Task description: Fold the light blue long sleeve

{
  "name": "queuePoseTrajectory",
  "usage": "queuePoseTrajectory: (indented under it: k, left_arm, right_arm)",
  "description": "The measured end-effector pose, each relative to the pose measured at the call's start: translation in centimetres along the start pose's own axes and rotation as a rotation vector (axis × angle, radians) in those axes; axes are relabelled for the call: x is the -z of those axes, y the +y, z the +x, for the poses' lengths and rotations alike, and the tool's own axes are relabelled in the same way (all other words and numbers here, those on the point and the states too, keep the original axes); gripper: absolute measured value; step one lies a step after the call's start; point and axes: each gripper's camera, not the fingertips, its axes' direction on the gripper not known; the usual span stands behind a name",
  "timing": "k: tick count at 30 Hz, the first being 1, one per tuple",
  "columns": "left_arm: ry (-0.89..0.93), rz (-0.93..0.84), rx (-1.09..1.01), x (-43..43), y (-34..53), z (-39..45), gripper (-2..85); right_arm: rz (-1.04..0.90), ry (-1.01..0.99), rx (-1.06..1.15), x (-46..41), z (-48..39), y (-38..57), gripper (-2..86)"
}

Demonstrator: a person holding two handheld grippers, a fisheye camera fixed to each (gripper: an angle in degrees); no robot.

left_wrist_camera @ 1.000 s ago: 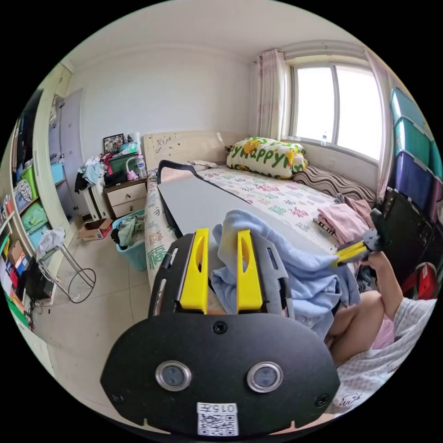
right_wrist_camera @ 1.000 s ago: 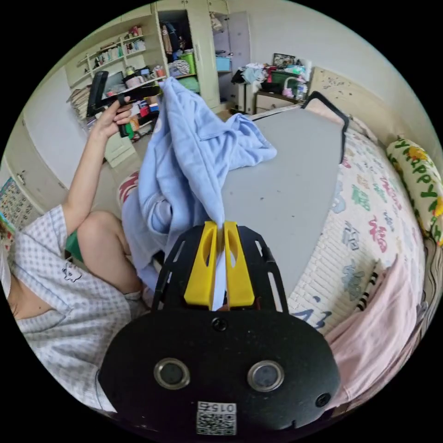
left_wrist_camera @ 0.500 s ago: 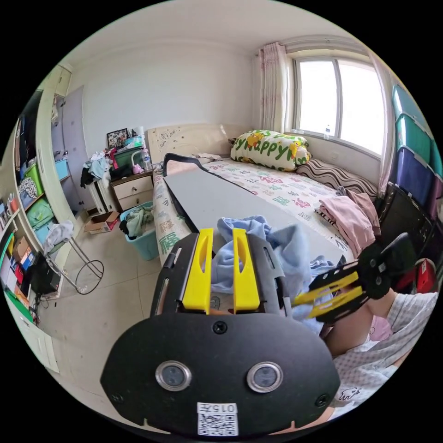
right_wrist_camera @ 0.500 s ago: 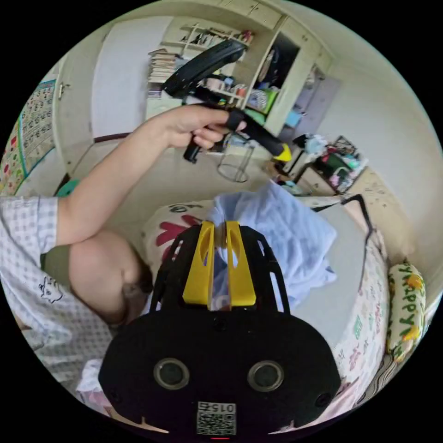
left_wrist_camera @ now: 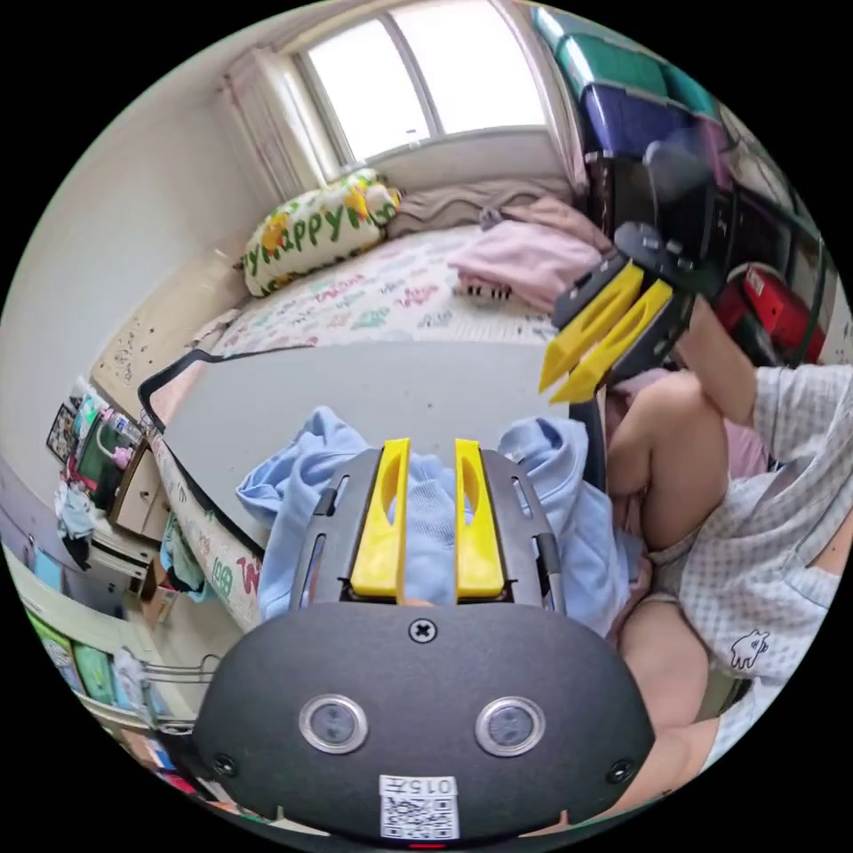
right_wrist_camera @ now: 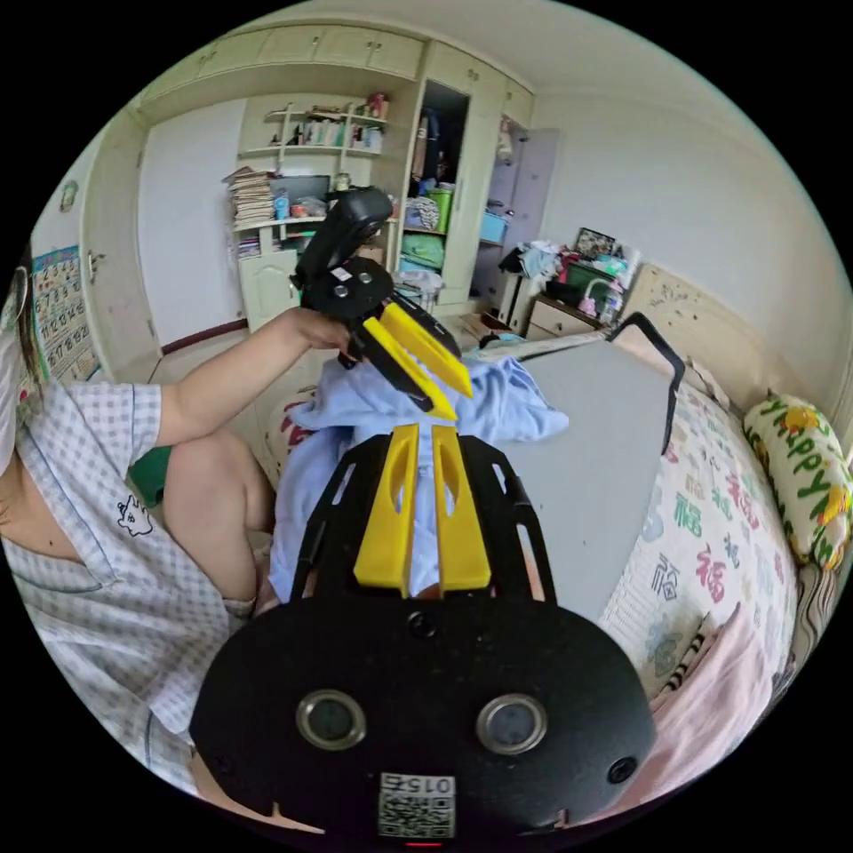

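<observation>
Yellow jaws of your left gripper (left_wrist_camera: 427, 449) stand parted, nothing between them, over the light blue long sleeve (left_wrist_camera: 426, 533) bunched on the near edge of the grey board (left_wrist_camera: 373, 391). Your right gripper (right_wrist_camera: 423, 435) has its jaws a narrow slit apart, empty as far as you can tell, above the same heap. Beyond lie the patterned bedspread (left_wrist_camera: 382, 298) and a printed pillow (left_wrist_camera: 311, 233).

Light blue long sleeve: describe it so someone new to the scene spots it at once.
Find the bed with the printed cover, then the grey board lying on it. The light blue long sleeve is the crumpled pale blue heap at the board's near end, spilling over its edge; the other clothes heaped on the bed are pink.
</observation>
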Motion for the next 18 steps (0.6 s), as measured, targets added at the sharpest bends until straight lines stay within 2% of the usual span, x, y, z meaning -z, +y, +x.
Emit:
queuePoseTrajectory:
  k: [2, 5, 14, 18]
  left_arm:
    - [-0.015, -0.149, -0.039, -4.5, -2.9, 0.4, 7.8]
    - [0.021, -0.274, -0.057, -8.2, -5.8, 0.2, 8.1]
    - [-0.089, -0.314, -0.013, -10.5, -13.2, -0.2, 8.1]
    - [-0.01, -0.428, -0.018, -14.0, -14.5, -0.6, 8.1]
  right_arm:
    - [-0.055, -0.046, -0.096, -0.6, 3.1, 1.8, 5.5]
    - [-0.159, -0.093, -0.151, -2.5, 5.5, 3.5, 10.2]
    - [-0.236, -0.288, -0.064, -3.5, 7.1, 5.2, 9.4]
    - [-0.228, -0.322, -0.042, -2.8, 7.7, 5.4, 9.7]
